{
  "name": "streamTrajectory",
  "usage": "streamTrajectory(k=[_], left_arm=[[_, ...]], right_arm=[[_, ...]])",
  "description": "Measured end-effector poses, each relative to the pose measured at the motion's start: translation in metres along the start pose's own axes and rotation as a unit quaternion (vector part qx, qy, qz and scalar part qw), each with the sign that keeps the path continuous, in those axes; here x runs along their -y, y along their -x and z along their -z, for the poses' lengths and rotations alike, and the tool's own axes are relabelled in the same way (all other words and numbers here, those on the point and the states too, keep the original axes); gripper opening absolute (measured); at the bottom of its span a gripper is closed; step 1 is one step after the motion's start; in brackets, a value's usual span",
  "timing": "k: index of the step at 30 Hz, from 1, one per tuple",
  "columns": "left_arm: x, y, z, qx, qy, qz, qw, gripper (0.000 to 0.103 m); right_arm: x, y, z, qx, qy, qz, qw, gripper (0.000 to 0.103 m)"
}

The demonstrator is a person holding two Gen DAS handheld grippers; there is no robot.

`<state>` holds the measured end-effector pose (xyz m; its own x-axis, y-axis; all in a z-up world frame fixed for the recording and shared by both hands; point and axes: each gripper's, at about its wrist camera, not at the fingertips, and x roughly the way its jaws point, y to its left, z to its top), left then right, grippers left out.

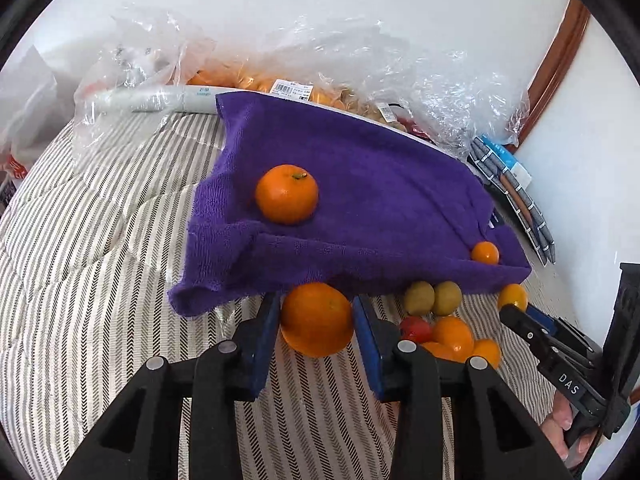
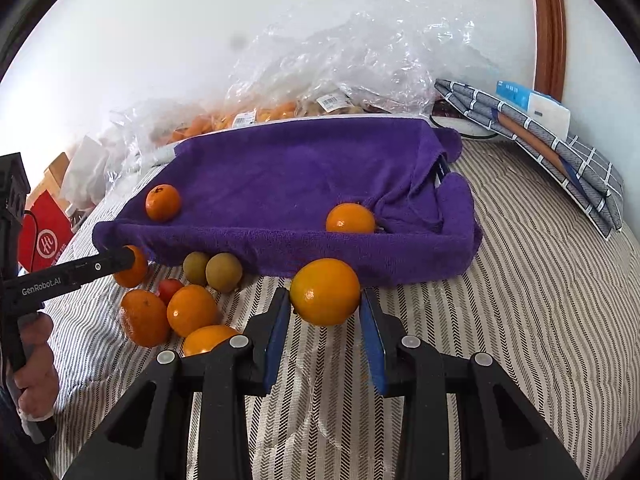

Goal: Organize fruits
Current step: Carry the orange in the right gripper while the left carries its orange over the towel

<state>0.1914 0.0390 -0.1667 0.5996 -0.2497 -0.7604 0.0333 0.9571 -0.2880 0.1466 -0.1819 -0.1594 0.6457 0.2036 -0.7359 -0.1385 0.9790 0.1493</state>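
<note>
My left gripper [image 1: 316, 299] is shut on an orange [image 1: 316, 322] just in front of the purple towel [image 1: 360, 184]; in the right wrist view it [image 2: 126, 259] comes in from the left. My right gripper [image 2: 325, 295] is shut on another orange [image 2: 325, 286] at the towel's front edge [image 2: 304, 176]. Two oranges lie on the towel, one [image 2: 163, 202] on the left and one [image 2: 351, 219] on the right. Between the grippers sits a pile of several oranges [image 2: 192, 310], two greenish fruits [image 2: 224, 272] and a red one [image 2: 170, 289].
Everything rests on striped bedding [image 2: 500, 300]. Clear plastic bags of fruit [image 2: 280, 112] lie behind the towel against a white wall. A folded checked cloth [image 2: 560, 152] is at the back right, a red bag [image 2: 44, 236] at the left. A hand [image 2: 34, 376] holds the left gripper.
</note>
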Motion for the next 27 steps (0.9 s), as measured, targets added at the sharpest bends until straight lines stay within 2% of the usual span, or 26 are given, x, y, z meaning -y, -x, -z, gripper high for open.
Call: streamTrajectory(k=[7, 11, 14, 18, 27], left_arm=[[0.003, -0.011, 0.0, -0.021, -0.014, -0.024, 0.9994, 0.041], [0.006, -0.009, 0.001, -0.004, -0.023, -0.033, 0.9992, 0.039], [0.008, -0.004, 0.002, 0.008, -0.027, -0.023, 0.9993, 0.038], [0.011, 0.008, 0.002, 0.045, -0.032, -0.019, 0.9983, 0.038], [0.0, 0.027, -0.004, 0.09, 0.0, -0.004, 0.996, 0.038]], right_arm=[[-0.002, 0.0, 0.0, -0.001, 0.003, -0.003, 1.0, 0.035], [-0.002, 0.0, 0.0, 0.0, 0.002, -0.004, 1.0, 0.035], [-0.002, 0.0, 0.0, 0.0, 0.003, -0.004, 1.0, 0.035], [-0.002, 0.001, 0.0, 0.002, 0.002, -0.007, 1.0, 0.035], [-0.002, 0.006, 0.0, 0.018, -0.001, -0.014, 1.0, 0.035]])
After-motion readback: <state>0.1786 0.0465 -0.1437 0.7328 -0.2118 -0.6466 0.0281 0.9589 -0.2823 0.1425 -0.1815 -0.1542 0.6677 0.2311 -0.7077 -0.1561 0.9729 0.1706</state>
